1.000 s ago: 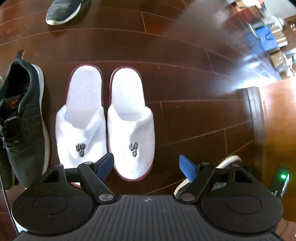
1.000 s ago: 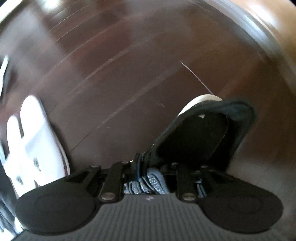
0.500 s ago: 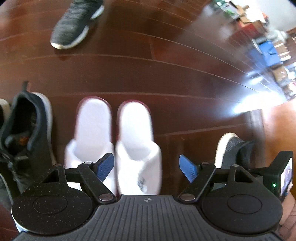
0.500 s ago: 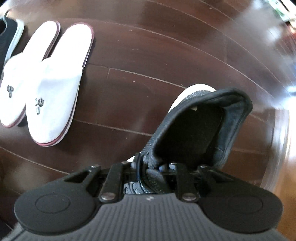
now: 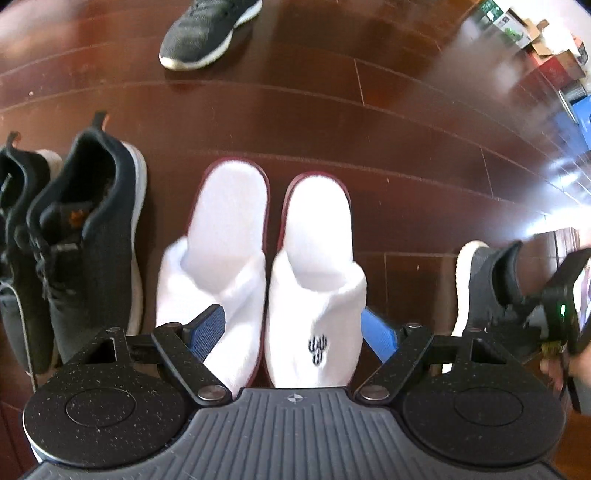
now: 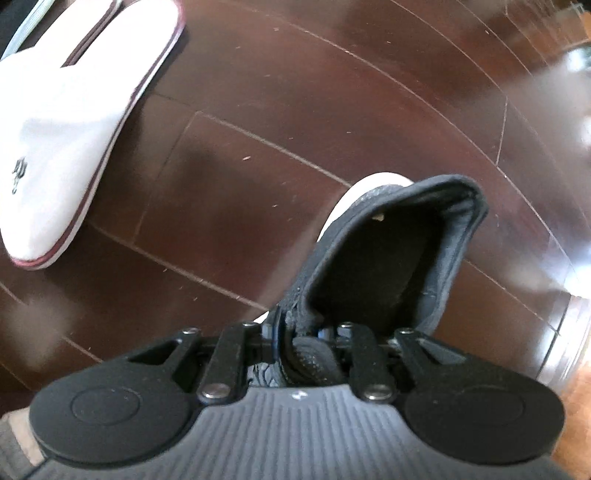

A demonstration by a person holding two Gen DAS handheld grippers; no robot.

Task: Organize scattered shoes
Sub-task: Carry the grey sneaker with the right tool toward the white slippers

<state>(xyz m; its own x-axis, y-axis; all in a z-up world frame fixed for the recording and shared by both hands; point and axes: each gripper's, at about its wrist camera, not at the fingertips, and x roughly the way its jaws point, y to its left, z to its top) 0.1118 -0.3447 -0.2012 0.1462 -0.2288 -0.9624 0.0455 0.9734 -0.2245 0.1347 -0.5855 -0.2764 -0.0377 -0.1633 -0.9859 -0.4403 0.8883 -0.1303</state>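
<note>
Right gripper [image 6: 303, 343], jaws clamped on a dark sneaker [image 6: 388, 258] (heel raised) above the floor [image 6: 295, 110]; left gripper [image 5: 295, 328], jaws wide apart and empty, over white slippers [image 5: 314, 280].

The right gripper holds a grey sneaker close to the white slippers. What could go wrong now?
1. The right gripper pinches only the grey sneaker near its tongue, so it could slip or swing.
2. Set down carelessly, it might bump the white slippers out of line.
3. Its mate lies far off, unpaired.
</note>
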